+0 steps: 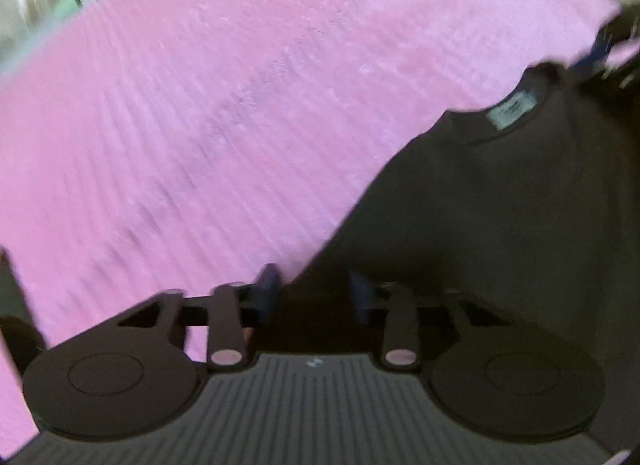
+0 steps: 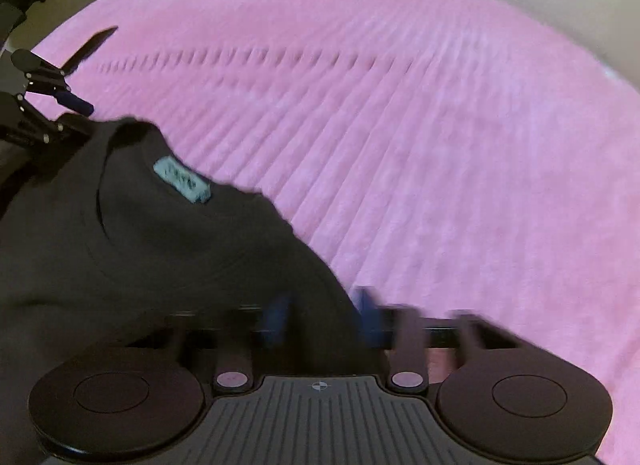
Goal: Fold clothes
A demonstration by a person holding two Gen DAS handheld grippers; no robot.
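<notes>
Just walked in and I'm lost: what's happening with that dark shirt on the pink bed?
A person is folding a dark shirt on a pink bedspread, with a handheld gripper in each hand. The left gripper and the right gripper each have cloth between the fingers at opposite sides of the shirt. The collar label faces up. The pictures are blurred.

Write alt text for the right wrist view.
A dark sweatshirt with a pale neck label lies on a pink ribbed bedspread, its edge between the right tool's blue fingers. The left tool is at the garment's far corner. The picture is motion-blurred.
</notes>
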